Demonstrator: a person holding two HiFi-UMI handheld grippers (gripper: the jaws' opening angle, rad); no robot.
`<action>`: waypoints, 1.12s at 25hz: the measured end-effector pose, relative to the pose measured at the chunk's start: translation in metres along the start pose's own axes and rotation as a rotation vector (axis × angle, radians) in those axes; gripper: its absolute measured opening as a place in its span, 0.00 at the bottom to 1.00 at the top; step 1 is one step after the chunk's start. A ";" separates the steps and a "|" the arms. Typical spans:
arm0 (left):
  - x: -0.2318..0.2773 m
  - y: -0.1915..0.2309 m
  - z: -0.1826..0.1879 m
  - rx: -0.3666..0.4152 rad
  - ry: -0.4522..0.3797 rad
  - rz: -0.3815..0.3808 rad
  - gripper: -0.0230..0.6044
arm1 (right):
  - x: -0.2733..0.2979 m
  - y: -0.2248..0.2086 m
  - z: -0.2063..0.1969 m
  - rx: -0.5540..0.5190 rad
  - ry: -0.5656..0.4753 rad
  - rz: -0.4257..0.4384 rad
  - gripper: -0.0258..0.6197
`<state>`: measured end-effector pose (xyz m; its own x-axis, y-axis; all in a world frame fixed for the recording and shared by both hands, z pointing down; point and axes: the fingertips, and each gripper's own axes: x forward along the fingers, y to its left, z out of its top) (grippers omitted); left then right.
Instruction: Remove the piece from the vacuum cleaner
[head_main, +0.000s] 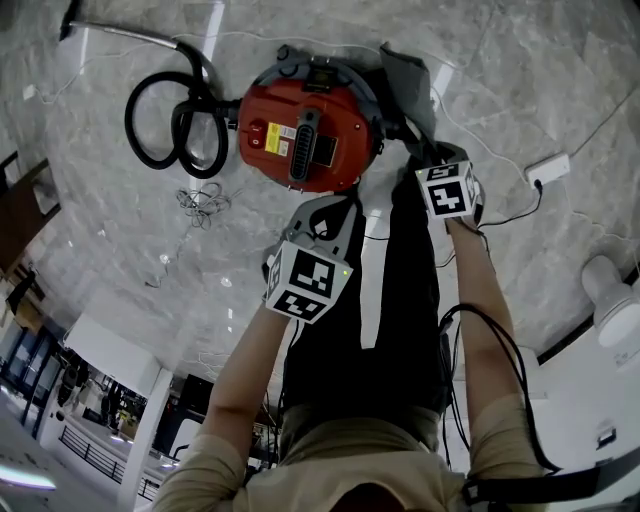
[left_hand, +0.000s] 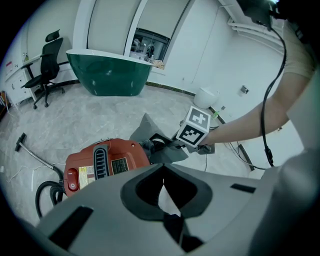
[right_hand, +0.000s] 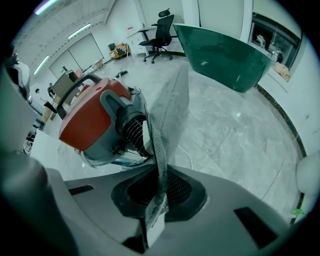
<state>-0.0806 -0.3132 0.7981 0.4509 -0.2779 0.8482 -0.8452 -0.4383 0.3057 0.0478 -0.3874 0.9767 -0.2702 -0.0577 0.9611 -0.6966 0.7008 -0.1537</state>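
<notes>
Right gripper (right_hand: 154, 212) bites the grey cloth piece (right_hand: 167, 112) at the vacuum cleaner (right_hand: 85, 117).

In my head view the red vacuum cleaner stands on the marble floor (head_main: 110, 250) at 12 o'clock. Its black hose (head_main: 150, 120) curls at its 9 o'clock side, and the grey cloth piece comes out at its 2 o'clock side. The jaws of my right gripper are clamped on this piece. In the right gripper view the cloth runs from between the jaws up toward 12 o'clock, just beside the ribbed port (right_hand: 131, 131) of the vacuum cleaner. My left gripper (left_hand: 163, 177) has its jaws together with nothing between them. It hangs at 6 o'clock of the vacuum cleaner, near it but apart.
</notes>
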 end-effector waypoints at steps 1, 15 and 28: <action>0.001 -0.001 0.001 0.000 -0.002 -0.002 0.04 | -0.001 -0.002 0.001 -0.008 0.004 -0.002 0.08; 0.004 -0.007 0.007 0.018 0.001 -0.012 0.04 | -0.014 -0.051 -0.008 0.027 0.044 -0.069 0.07; -0.036 -0.006 0.046 0.085 -0.050 0.005 0.04 | -0.094 -0.080 -0.002 0.292 -0.057 -0.050 0.07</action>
<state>-0.0779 -0.3401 0.7456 0.4620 -0.3221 0.8263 -0.8213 -0.5071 0.2615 0.1301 -0.4367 0.8989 -0.2617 -0.1331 0.9559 -0.8695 0.4624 -0.1737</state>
